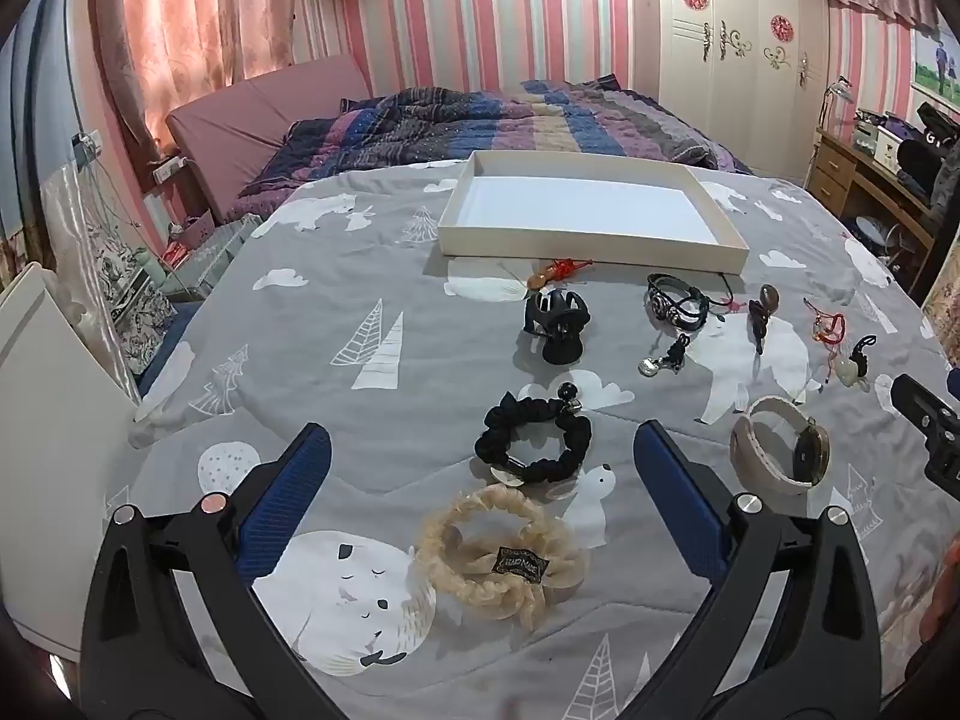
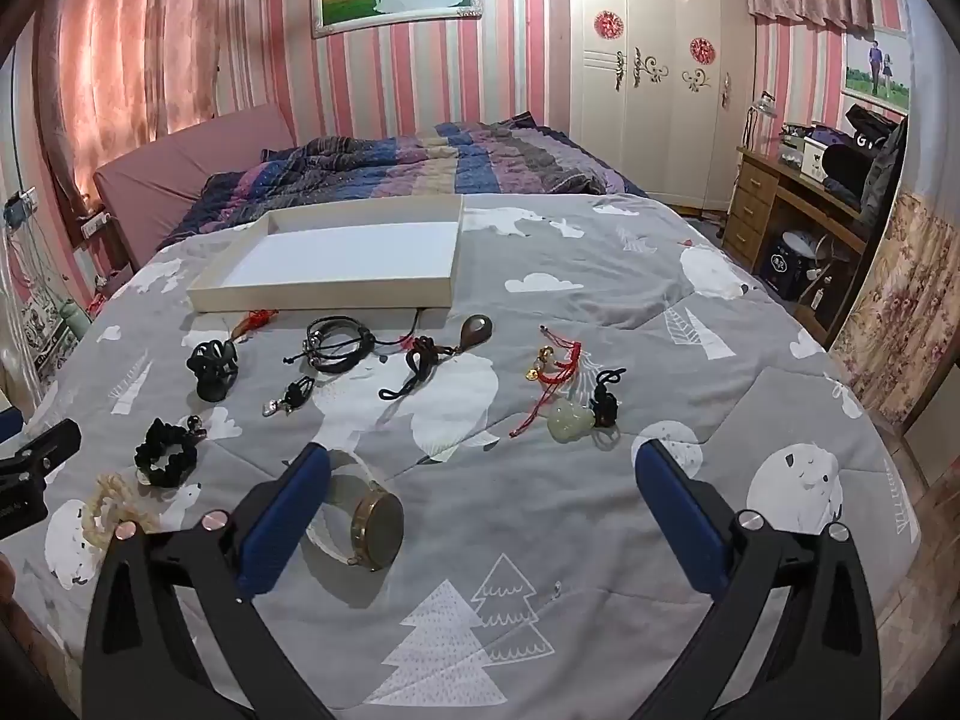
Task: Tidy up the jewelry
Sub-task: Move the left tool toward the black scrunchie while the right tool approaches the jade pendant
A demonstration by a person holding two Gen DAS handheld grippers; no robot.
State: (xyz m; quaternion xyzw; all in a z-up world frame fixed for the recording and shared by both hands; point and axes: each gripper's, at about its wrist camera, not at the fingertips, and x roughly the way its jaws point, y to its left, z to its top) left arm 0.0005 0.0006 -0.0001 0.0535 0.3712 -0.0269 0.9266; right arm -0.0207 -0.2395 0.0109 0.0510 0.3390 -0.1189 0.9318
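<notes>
Jewelry lies scattered on a grey bedspread in front of a shallow white box (image 1: 591, 243) (image 2: 324, 294), which holds nothing. My left gripper (image 1: 480, 450) hangs open above the spread; a black scrunchie (image 1: 531, 444) and a beige scrunchie (image 1: 501, 558) lie between its blue fingers, untouched. My right gripper (image 2: 480, 474) is open too, its left finger just over a white-strapped watch (image 2: 360, 516) (image 1: 780, 450). Farther off lie a black hair claw (image 1: 555, 324) (image 2: 213, 369), black bracelets (image 2: 336, 342), a brown pendant (image 2: 474, 330), a red cord charm (image 2: 558, 363) and a pale jade pendant (image 2: 570, 417).
A striped quilt (image 2: 420, 171) is bunched behind the box. A white wardrobe (image 2: 654, 72) and a cluttered wooden desk (image 2: 798, 192) stand at the right. A white panel (image 1: 54, 420) leans at the bed's left edge. The bed's right edge drops to the floor.
</notes>
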